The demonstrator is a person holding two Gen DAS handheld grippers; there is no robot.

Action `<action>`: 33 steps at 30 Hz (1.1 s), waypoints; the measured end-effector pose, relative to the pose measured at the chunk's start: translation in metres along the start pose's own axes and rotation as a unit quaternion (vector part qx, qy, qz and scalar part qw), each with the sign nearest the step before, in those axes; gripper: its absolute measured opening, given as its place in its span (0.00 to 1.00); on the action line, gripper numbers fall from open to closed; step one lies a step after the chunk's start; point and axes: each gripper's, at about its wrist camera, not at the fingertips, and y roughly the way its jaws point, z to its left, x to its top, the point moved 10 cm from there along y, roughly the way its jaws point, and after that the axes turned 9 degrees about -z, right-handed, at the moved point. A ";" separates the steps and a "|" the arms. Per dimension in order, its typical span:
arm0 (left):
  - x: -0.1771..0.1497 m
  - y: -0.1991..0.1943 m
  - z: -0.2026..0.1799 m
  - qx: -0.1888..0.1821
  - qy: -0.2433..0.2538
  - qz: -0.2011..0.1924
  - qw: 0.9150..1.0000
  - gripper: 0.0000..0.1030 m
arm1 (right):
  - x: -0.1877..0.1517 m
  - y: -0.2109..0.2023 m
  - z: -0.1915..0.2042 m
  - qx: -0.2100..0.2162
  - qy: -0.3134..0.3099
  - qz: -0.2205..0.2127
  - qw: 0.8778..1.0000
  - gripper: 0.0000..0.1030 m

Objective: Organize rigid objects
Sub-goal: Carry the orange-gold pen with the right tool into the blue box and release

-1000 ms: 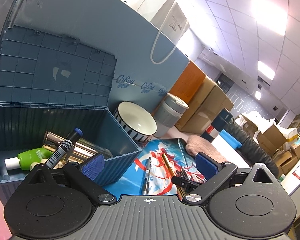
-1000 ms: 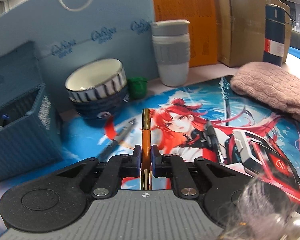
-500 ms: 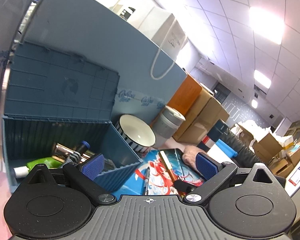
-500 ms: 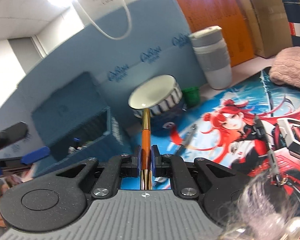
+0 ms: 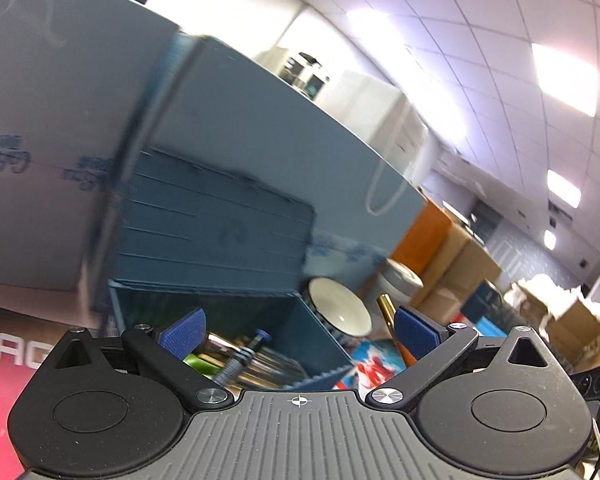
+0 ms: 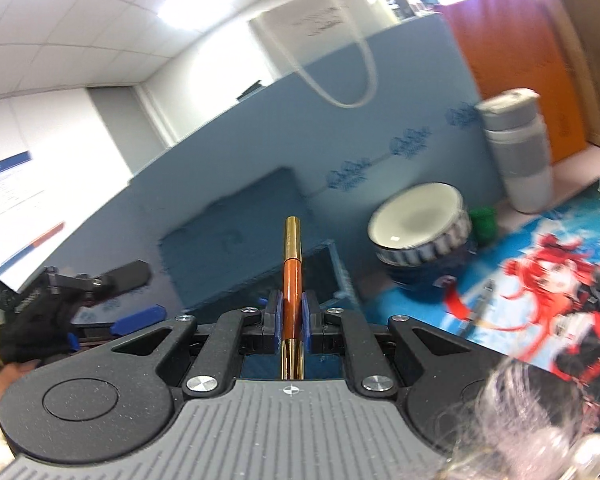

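The right gripper [image 6: 291,322], clamping the orange-gold pen [image 6: 292,292], has risen off the printed mat [image 6: 540,264] toward the blue box [image 6: 260,264]; the left gripper [image 5: 298,330] gapes empty.

I see a grey lidded tumbler [image 6: 518,152] upright w/ a small green cup [image 6: 483,220] just beside it. Printed anime desk mat [image 6: 540,276] lies at right. Blue partition board [image 6: 380,120] stands behind; orange box [image 6: 520,68] & cardboard cartons [image 5: 456,264] near it.
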 end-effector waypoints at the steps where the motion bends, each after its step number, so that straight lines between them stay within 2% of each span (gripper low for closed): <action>1: 0.002 -0.002 0.004 0.001 -0.006 -0.003 1.000 0.99 | 0.001 0.004 0.006 0.007 -0.004 0.000 1.000 0.09; 12: 0.015 -0.013 0.048 0.059 -0.036 -0.024 0.997 0.99 | 0.005 0.057 0.064 0.075 -0.063 0.011 0.995 0.09; 17: 0.018 -0.014 0.062 0.067 -0.054 -0.026 0.996 0.99 | -0.001 0.078 0.086 0.096 -0.162 -0.005 0.982 0.09; 22: 0.018 -0.012 0.067 0.070 -0.060 -0.027 0.995 0.99 | -0.021 0.097 0.103 0.095 -0.301 -0.025 0.949 0.09; 25: 0.018 -0.016 0.069 0.071 -0.062 -0.029 0.995 0.99 | -0.039 0.108 0.104 0.098 -0.359 -0.010 0.928 0.09; 33: 0.015 -0.012 0.070 0.076 -0.060 -0.022 0.995 0.99 | -0.077 0.113 0.099 0.116 -0.511 -0.006 0.852 0.09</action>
